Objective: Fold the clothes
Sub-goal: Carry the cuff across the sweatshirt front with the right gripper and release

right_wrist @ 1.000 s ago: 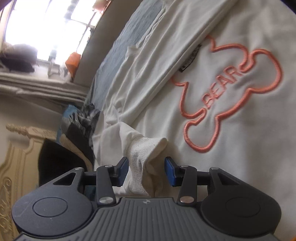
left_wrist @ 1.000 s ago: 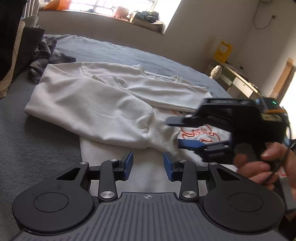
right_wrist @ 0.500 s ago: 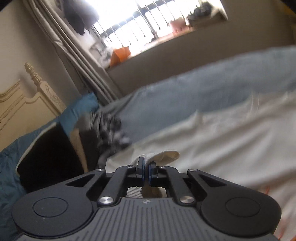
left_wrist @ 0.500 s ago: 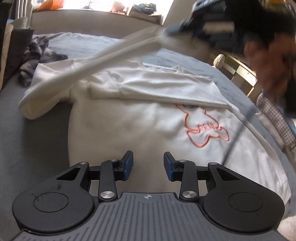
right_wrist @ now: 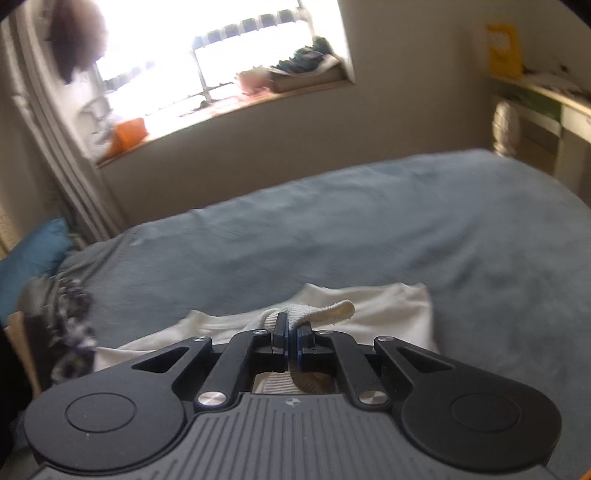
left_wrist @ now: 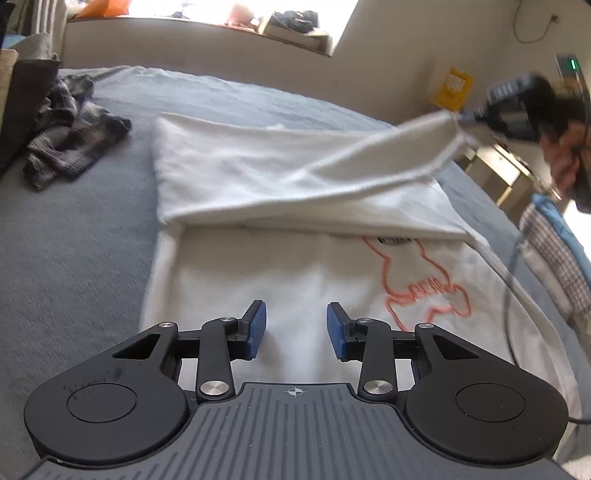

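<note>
Sweatshirt on grey bed below window; left gripper agape, empty; right gripper clamps cuff, blurred in left view.

Bedroom. Large bed with grey-blue blanket fills the middle of both views. Wide bright window at 12 o'clock, overexposed, with bars visible; daylight is the only evident light source. Deep sill below it carries a cluttered cardboard tray and an orange object. Plain beige plaster walls. Pale pleated curtain at 10 o'clock. Teal pillow at 9 o'clock. Light wooden desk at 2 o'clock, yellow box on it. Cream carved bedpost finial beside the desk. Cable on wall at 1 o'clock.
</note>
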`<state>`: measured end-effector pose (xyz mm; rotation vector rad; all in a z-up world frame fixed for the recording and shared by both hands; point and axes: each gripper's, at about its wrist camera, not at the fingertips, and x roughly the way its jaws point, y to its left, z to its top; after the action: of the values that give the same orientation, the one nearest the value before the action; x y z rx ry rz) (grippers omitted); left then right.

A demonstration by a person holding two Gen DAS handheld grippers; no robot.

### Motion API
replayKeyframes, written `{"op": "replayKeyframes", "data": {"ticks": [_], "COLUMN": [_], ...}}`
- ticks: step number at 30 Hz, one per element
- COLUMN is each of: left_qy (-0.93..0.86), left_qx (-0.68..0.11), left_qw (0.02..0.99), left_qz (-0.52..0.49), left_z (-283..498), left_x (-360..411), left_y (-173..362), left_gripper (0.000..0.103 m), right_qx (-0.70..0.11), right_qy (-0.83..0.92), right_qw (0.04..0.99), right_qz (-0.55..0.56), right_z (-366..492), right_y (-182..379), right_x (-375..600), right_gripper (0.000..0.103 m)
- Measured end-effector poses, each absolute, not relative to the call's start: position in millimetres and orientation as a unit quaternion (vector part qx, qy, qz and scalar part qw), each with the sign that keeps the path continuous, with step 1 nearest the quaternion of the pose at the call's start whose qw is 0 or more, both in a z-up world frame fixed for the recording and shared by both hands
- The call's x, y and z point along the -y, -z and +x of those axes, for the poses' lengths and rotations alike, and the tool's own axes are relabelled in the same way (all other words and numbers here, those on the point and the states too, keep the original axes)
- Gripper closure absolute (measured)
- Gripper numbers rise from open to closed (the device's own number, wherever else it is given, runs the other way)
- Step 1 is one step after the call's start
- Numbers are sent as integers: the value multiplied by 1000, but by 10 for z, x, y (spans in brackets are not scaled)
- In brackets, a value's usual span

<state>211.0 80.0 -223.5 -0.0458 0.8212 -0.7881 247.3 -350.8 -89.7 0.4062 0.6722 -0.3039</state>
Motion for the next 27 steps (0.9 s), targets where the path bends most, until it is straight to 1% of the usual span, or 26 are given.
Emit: {"op": "replayKeyframes", "data": {"ticks": [4,6,10,14,15,18,21,24,26,27], "left_qy": [346,335,322,313,311,306,304,307,308,307], "left_qx": [-375,-367,-358,-356,-355,-364,-367,-362,-362,-362], "left_qw": [859,867,875,880,881,879,879,880,880,880], "left_qz": [-30,-37,-43,-44,-44,-34,-12,-3,-5,-5], "left_z": [2322,2431,2593,2726,2759,2824,2800,2781,2782,2781], "left_x": [-783,-762,-697,-615,-595,-515,-458,-446,-448,-444], "left_y": [2212,2199,2180,2174,2173,2235,2305,2302,2312,2317], "left_gripper": [67,67,67,67,67,67,67,66,65,64], "right_qx": [-325,-348,-370,-331,-331,-376,-436,-428,-438,-444], "right_qy": [144,150,158,130,128,139,145,133,123,121], "right_qw": [908,902,888,906,904,883,842,845,850,850], "right_qz": [221,206,221,230,236,244,282,293,265,256], "right_z": [2423,2475,2531,2489,2477,2444,2388,2316,2341,2355], "right_y": [1044,1193,1402,1311,1340,1687,2130,2148,2086,2065], "right_x": [3634,3661,3813,3886,3920,4062,4239,4278,4255,4258], "right_gripper": [100,100,100,100,100,100,99,99,98,96]}}
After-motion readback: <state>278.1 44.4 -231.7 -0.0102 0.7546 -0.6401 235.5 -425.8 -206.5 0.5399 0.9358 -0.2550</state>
